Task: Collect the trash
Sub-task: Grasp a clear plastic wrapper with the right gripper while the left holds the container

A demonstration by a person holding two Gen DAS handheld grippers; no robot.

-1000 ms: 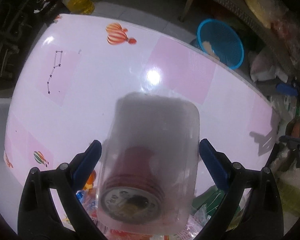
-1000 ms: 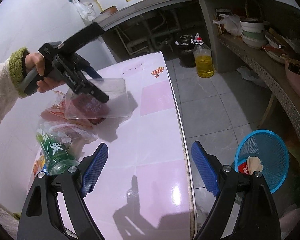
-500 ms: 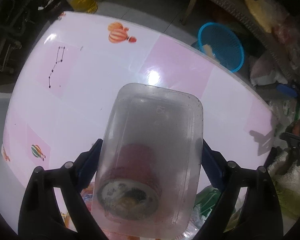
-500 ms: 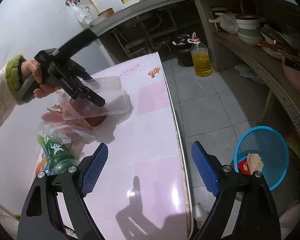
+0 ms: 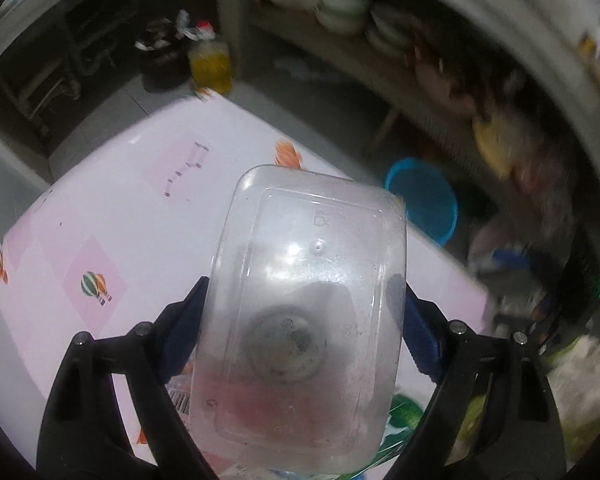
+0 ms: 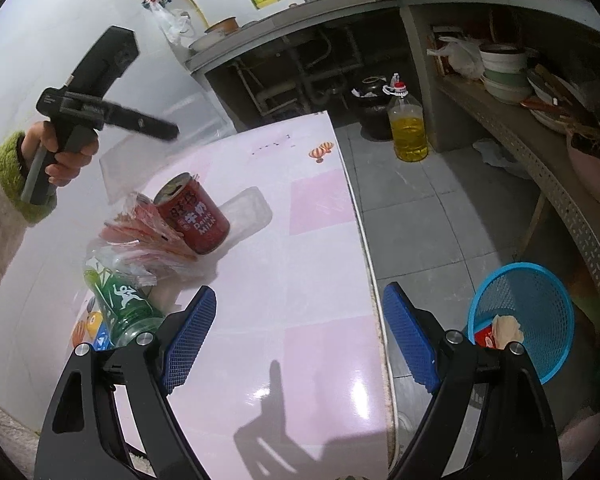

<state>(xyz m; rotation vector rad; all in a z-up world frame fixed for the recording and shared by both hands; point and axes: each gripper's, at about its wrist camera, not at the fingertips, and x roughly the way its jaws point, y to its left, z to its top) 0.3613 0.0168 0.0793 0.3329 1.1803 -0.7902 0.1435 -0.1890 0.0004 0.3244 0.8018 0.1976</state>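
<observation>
Over the pink-and-white tiled bench, the left gripper clamps a clear rectangular plastic container between its jaws, long axis running straight away from the camera, raised off the surface. Off the bench edge stands a blue mesh wastebasket with crumpled paper inside. A red milk can leans tilted among wrappers. The right gripper hangs wide, empty.

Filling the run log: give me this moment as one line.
left hand-held gripper: shut on clear plastic container, lifted | right hand-held gripper: open, empty | red can: on table
</observation>
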